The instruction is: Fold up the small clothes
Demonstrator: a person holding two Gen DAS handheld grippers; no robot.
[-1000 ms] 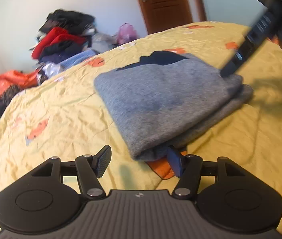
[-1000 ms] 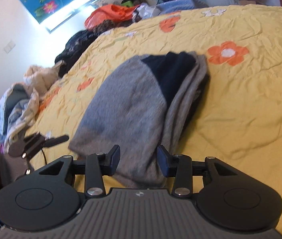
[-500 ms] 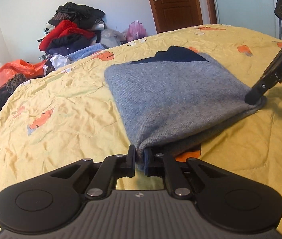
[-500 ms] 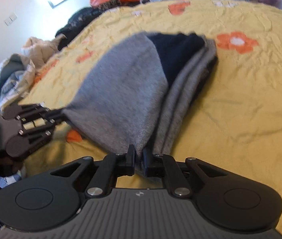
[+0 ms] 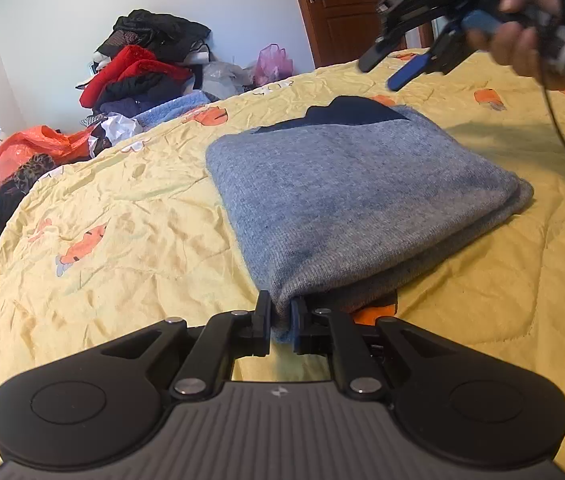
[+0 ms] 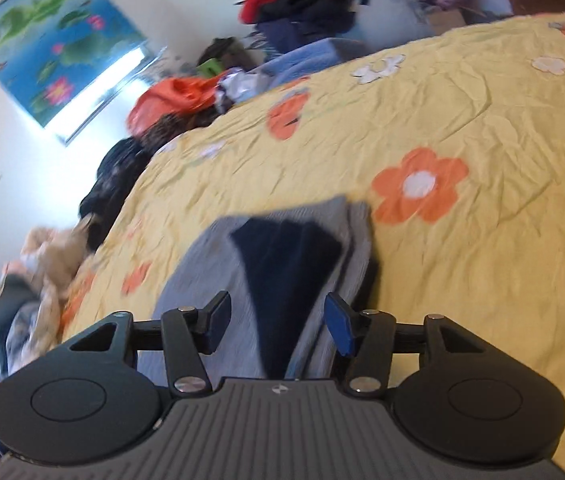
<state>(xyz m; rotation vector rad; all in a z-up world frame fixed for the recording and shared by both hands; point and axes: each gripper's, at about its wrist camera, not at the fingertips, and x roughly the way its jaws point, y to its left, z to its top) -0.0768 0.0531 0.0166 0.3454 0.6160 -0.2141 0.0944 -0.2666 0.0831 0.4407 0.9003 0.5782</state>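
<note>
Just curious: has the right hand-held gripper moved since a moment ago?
Yes. The right hand-held gripper has let go of the grey sweater and lifted away toward the wooden door, jaws opening.

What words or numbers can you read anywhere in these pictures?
None can be read.
Left gripper: only a small white logo mark on its body, no letters.
Right gripper: the same mark, no letters; in the left wrist view its side print is too blurred.
Lotus picture and yellow bedspread: only flowers, no writing.
</note>
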